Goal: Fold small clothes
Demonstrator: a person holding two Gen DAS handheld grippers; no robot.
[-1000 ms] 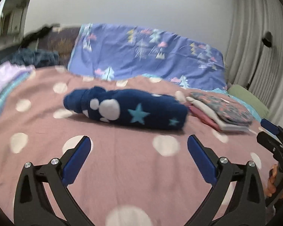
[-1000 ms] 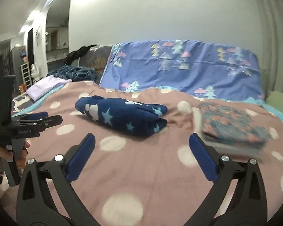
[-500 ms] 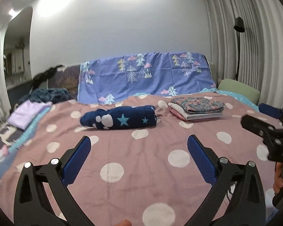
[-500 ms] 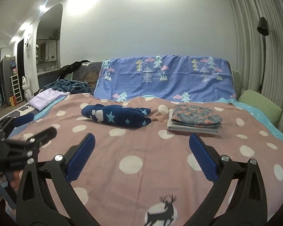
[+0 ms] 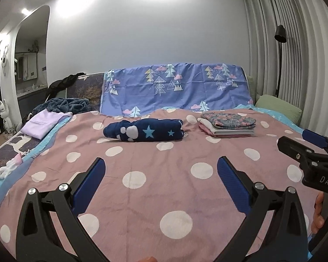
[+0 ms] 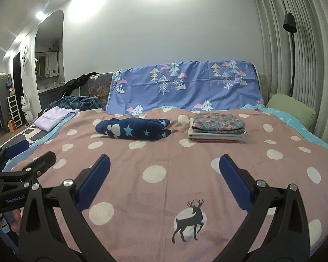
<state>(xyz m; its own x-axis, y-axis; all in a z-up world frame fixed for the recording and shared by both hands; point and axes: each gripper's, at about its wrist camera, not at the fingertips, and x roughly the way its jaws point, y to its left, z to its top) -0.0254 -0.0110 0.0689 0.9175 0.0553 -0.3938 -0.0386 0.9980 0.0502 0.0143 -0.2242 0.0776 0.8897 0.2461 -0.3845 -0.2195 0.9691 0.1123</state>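
A folded navy fleece garment (image 5: 145,130) (image 6: 133,129) with stars and white paw prints lies on the pink polka-dot bedspread (image 5: 164,185) (image 6: 164,163), toward the far middle. To its right sits a stack of folded clothes (image 5: 226,124) (image 6: 217,127) with a floral piece on top. My left gripper (image 5: 160,180) stands open above the near bedspread, far back from the garment, holding nothing. My right gripper (image 6: 164,178) is open too and empty, equally far back. Each gripper shows at the edge of the other's view.
A blue tree-print sheet (image 5: 175,89) drapes the headboard. A lilac folded cloth (image 5: 43,123) and a dark teal blanket (image 5: 63,106) lie at the far left. A green pillow (image 5: 277,108), a floor lamp (image 5: 281,35) and curtains stand at the right. Small socks (image 5: 8,167) lie at the left edge.
Both grippers have drawn back and risen away from the navy garment, which now looks smaller and farther off. Both stayed open and empty. The garment and stack have not moved.
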